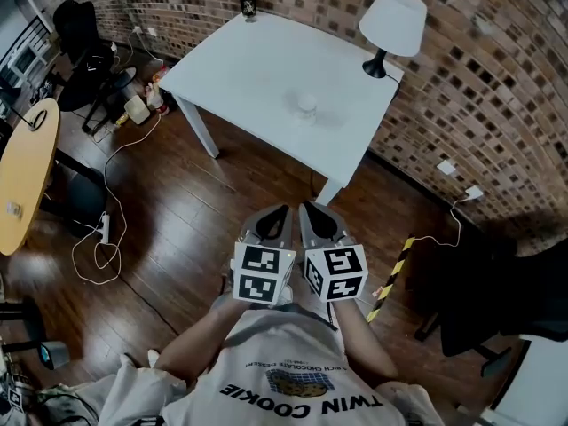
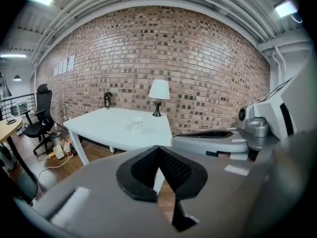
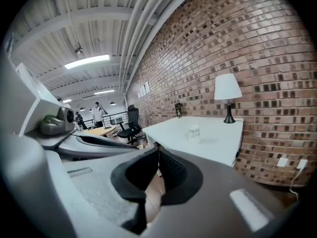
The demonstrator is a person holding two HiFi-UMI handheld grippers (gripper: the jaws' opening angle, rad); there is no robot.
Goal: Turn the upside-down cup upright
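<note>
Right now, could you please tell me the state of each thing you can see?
left gripper: shut, empty
right gripper: shut, empty
cup: on the table, untouched, which way up too small to tell
lamp: upright at the table's corner

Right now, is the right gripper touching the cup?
Apart. The head view shows the right gripper, jaws shut, held over the wood floor short of the table; the cup stands mid-table, well clear of it.
</note>
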